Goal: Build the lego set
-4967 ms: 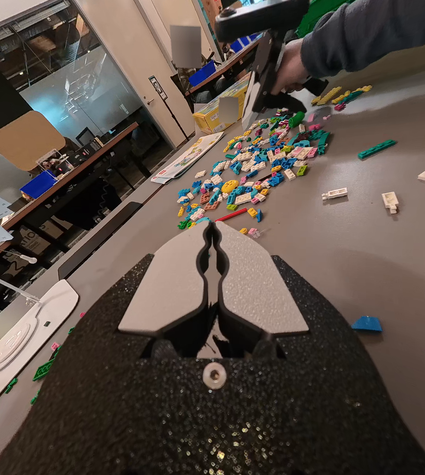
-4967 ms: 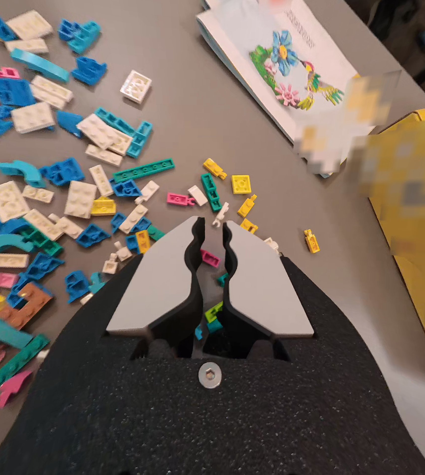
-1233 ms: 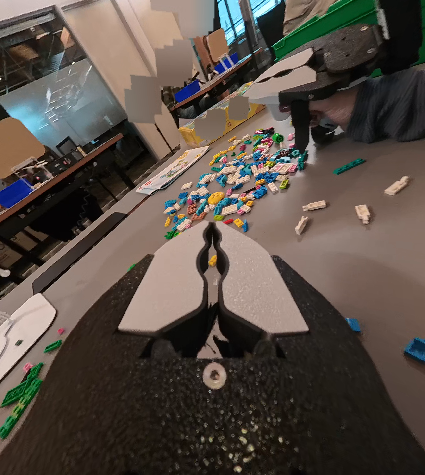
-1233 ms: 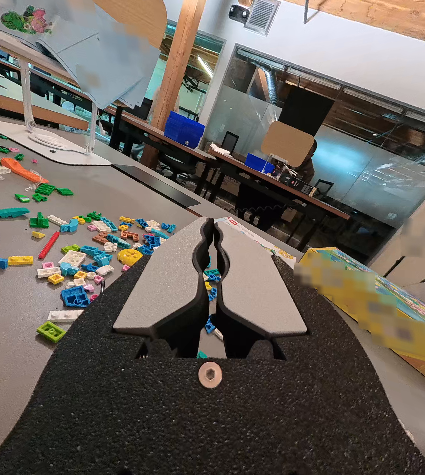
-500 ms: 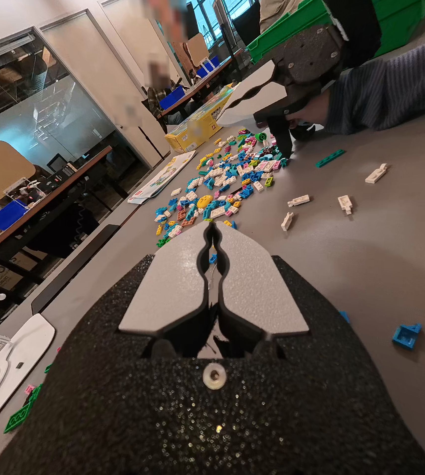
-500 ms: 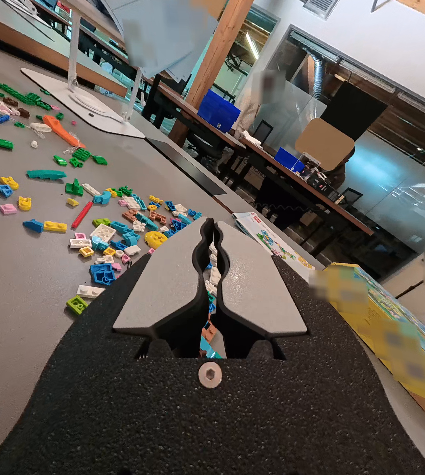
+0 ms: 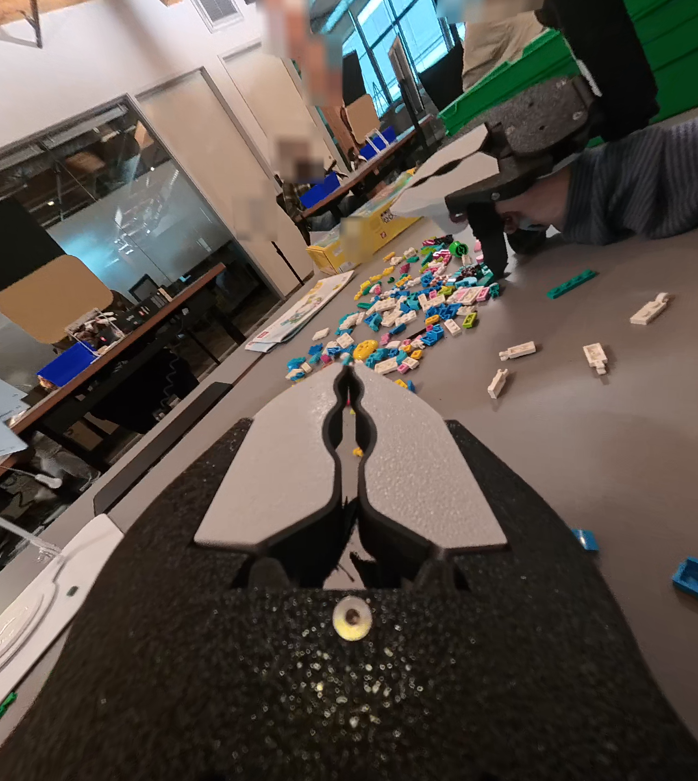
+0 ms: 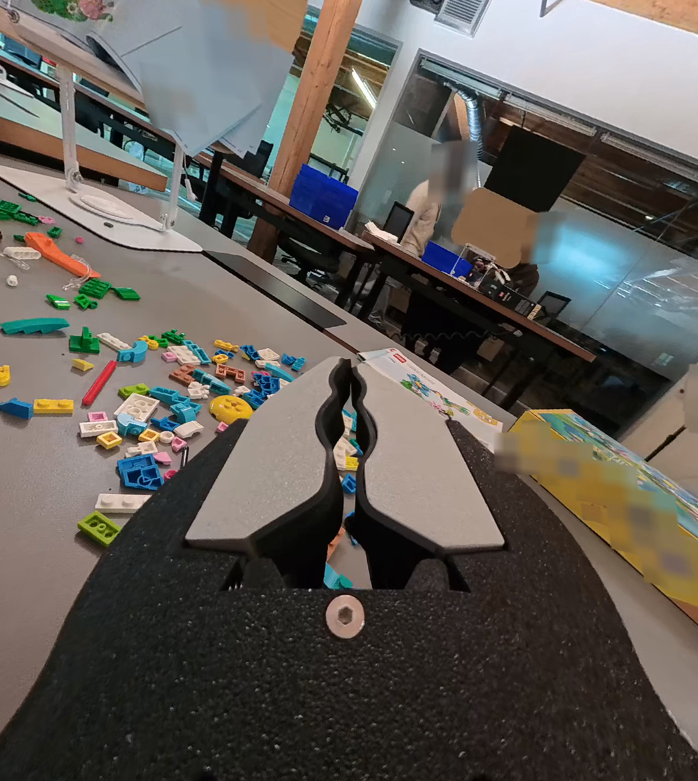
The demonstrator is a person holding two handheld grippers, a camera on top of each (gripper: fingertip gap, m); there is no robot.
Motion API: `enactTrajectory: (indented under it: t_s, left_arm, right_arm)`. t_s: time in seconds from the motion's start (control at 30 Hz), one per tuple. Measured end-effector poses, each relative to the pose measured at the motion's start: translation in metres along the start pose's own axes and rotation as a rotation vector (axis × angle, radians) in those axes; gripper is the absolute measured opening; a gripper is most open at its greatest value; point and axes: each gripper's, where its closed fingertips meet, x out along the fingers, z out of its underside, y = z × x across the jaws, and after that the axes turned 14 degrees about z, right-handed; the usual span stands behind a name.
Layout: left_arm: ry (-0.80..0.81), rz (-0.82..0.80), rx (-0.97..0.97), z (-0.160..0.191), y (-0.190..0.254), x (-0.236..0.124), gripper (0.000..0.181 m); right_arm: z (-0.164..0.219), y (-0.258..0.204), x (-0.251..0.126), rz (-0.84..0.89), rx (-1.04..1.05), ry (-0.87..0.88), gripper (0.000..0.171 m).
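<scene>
Right wrist view puts the brick pile [image 8: 161, 405] ahead and left on the worktop [image 8: 22, 528], nearer your right gripper [image 8: 349, 367] than your left [image 7: 349, 372], both fingers pressed together, empty.

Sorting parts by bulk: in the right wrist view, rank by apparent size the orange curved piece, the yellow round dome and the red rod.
1. orange curved piece
2. yellow round dome and red rod: alike, unranked.
</scene>
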Motion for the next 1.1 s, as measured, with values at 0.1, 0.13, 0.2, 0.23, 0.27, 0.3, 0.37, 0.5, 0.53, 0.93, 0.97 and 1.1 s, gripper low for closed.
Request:
enactTrajectory:
  t_s: [0.1,0.13,0.2,0.23,0.27,0.3,0.37,0.5,0.53,0.93,0.97,1.1]
  left_arm:
    - [0.014,-0.014,-0.005,-0.0017,-0.0026,-0.0021,0.0]
    - [0.016,-0.019,-0.004,-0.0021,-0.0031,-0.0025,0.0]
    - [0.021,-0.021,0.005,-0.0033,-0.003,-0.0029,0.0]
    - [0.02,-0.022,0.009,-0.0035,-0.0027,-0.0028,0.0]
    - [0.018,-0.023,0.012,-0.0036,-0.0026,-0.0027,0.0]
    - [0.018,-0.022,0.016,-0.0036,-0.0023,-0.0025,0.0]
    - [0.017,-0.02,0.02,-0.0037,-0.0017,-0.0023,0.0]
    - [0.018,-0.017,0.02,-0.0038,-0.0013,-0.0023,0.0]
    - [0.017,-0.018,0.02,-0.0038,-0.0014,-0.0023,0.0]
    - [0.015,-0.011,0.023,-0.0034,-0.0006,-0.0019,0.0]
    - [0.014,-0.01,0.023,-0.0032,-0.0005,-0.0018,0.0]
    - [0.011,-0.006,0.025,-0.003,0.0002,-0.0013,0.0]
  right_arm:
    - [-0.0007,0.0017,-0.0003,0.006,0.009,0.004,0.0]
    - [-0.001,0.0021,-0.0005,0.008,0.012,0.005,0.0]
    - [-0.0014,0.0028,-0.0006,0.01,0.017,0.008,0.0]
    - [-0.0015,0.0032,-0.0007,0.01,0.02,0.009,0.0]
    - [-0.0014,0.0035,-0.0006,0.011,0.022,0.008,0.0]
    - [-0.0014,0.0038,-0.0005,0.012,0.024,0.008,0.0]
    - [-0.0014,0.0041,-0.0006,0.013,0.026,0.009,0.0]
    - [-0.0012,0.0044,-0.0003,0.014,0.026,0.008,0.0]
    - [-0.0012,0.0043,-0.0003,0.014,0.026,0.008,0.0]
    - [-0.0009,0.0057,0.0004,0.018,0.033,0.007,0.0]
    - [-0.0008,0.0057,0.0004,0.019,0.032,0.006,0.0]
    - [-0.0002,0.0059,0.0008,0.02,0.032,0.004,0.0]
